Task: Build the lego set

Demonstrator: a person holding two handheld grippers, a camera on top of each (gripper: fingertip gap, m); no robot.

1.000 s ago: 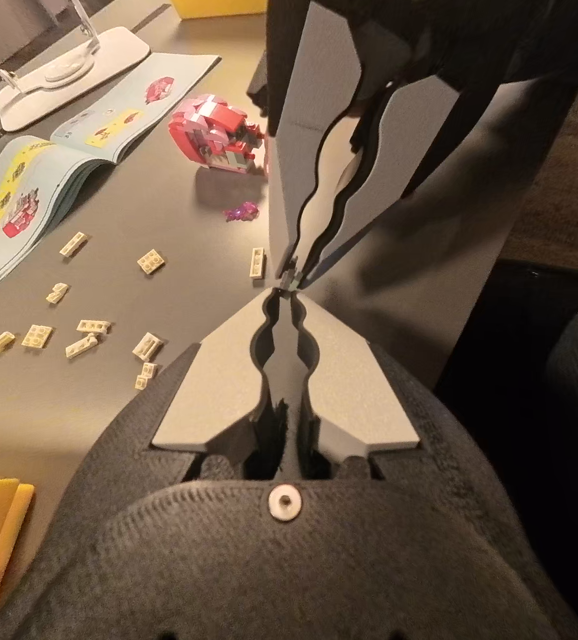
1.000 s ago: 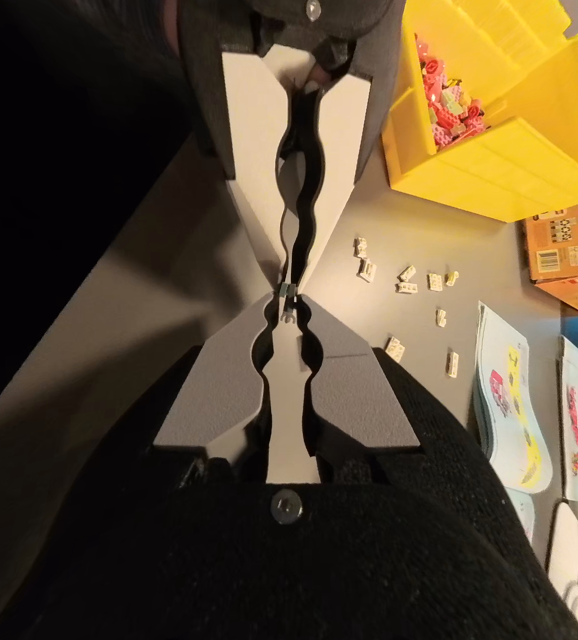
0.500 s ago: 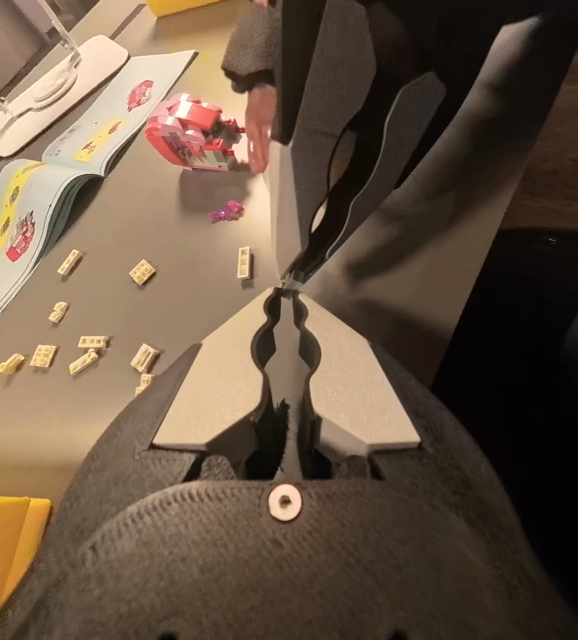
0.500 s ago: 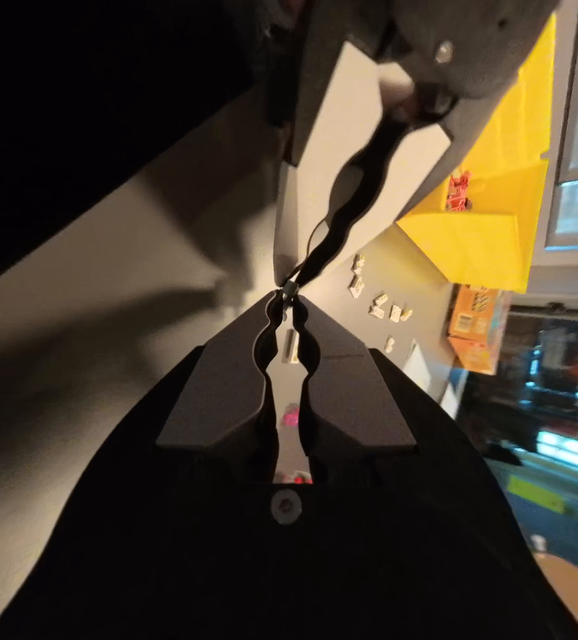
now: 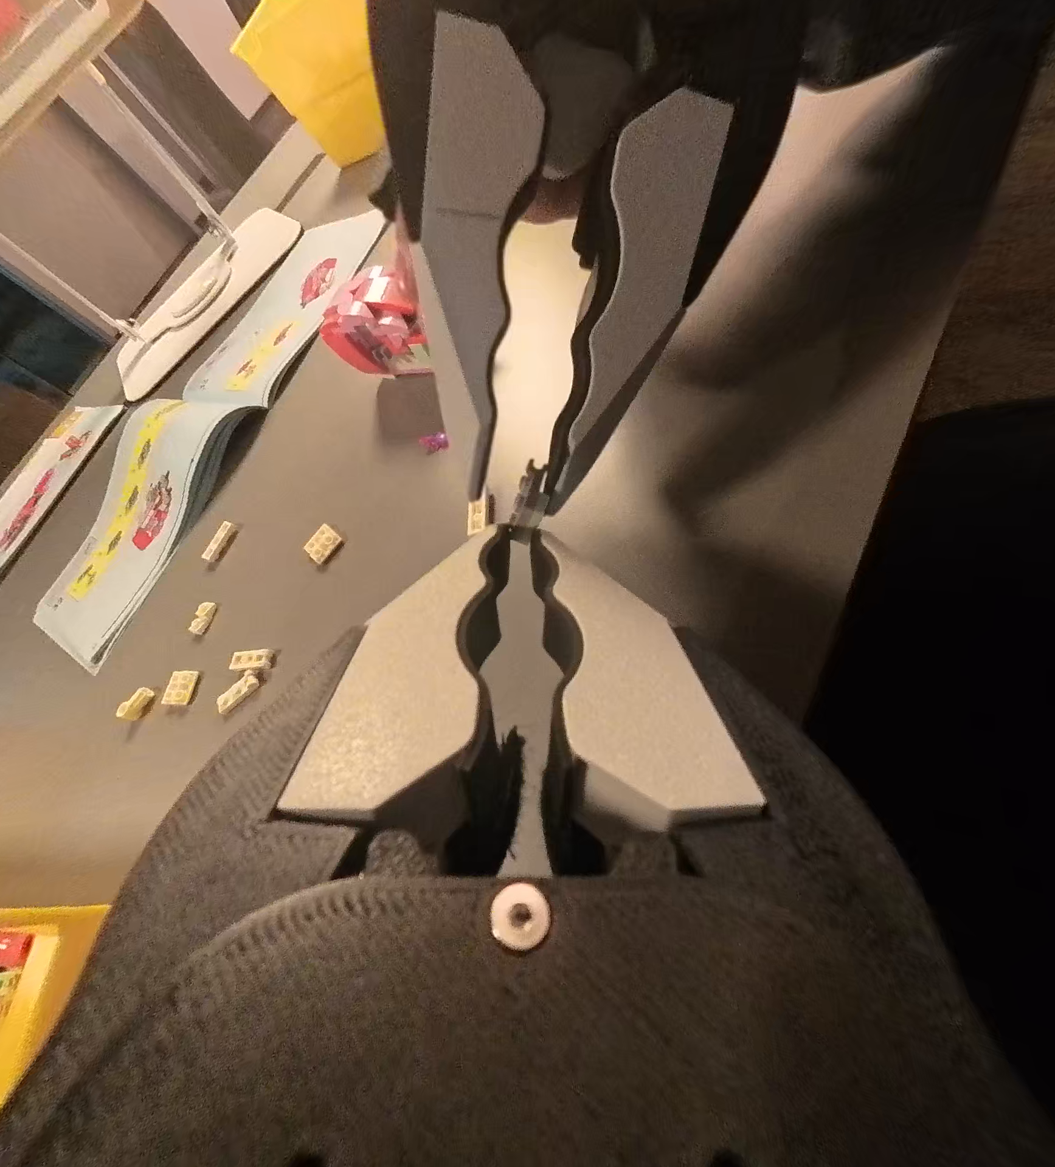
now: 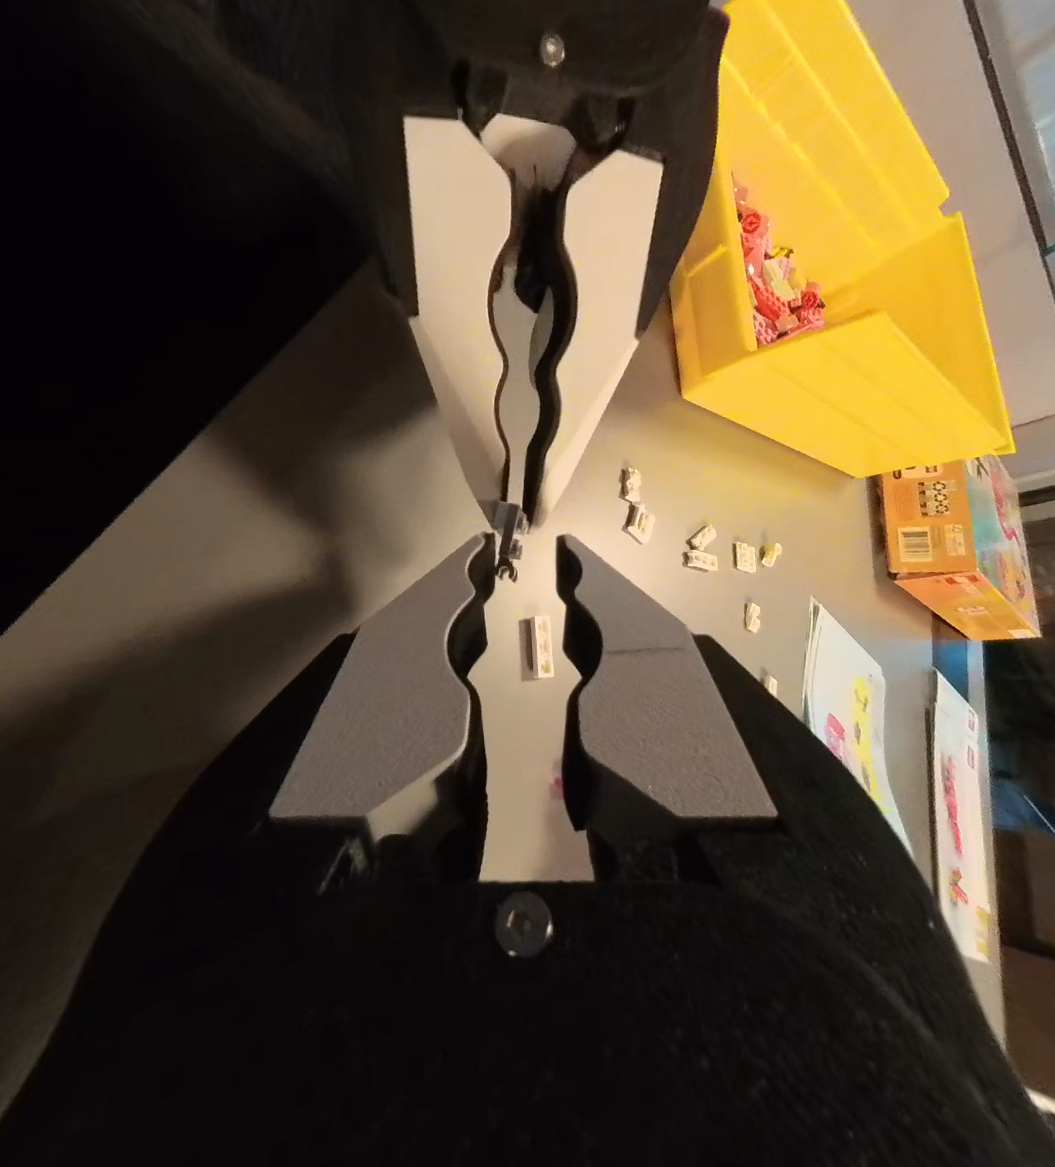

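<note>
Grey brick piece (image 5: pixel 528 505): a small grey toy-brick assembly with a clip end, pinched at the tips of the left gripper (image 5: pixel 519 529), above the grey table (image 5: pixel 335 631).
Left view, left gripper: clenched on the grey brick piece, both tips pressing its lower end.
Left view, right gripper (image 5: pixel 515 489): comes in from above, fingers parted; one fingertip (image 5: pixel 559 486) lies against the piece's side, the other fingertip (image 5: pixel 479 467) stands clear, over a cream plate (image 5: pixel 477 514).
Left view, surroundings: cream bricks (image 5: pixel 221 631) scattered on the table, open instruction booklets (image 5: pixel 152 499), a red and pink brick model (image 5: pixel 376 331), a tiny magenta piece (image 5: pixel 435 441), a yellow bin (image 5: pixel 0 985) with bricks at lower left.
Right view, right gripper (image 6: pixel 524 549): released, jaws apart; the grey brick piece (image 6: pixel 507 530) hangs beside its left fingertip (image 6: pixel 480 549), well apart from the other.
Right view, left gripper (image 6: pixel 515 508): enters from the top, closed on the piece's upper end.
Right view, surroundings: a cream plate (image 6: pixel 538 647) on the table between the right fingers, more cream bricks (image 6: pixel 701 543), a yellow bin (image 6: pixel 828 303) of pink and red bricks, an orange box (image 6: pixel 941 537), booklets (image 6: pixel 859 713).
</note>
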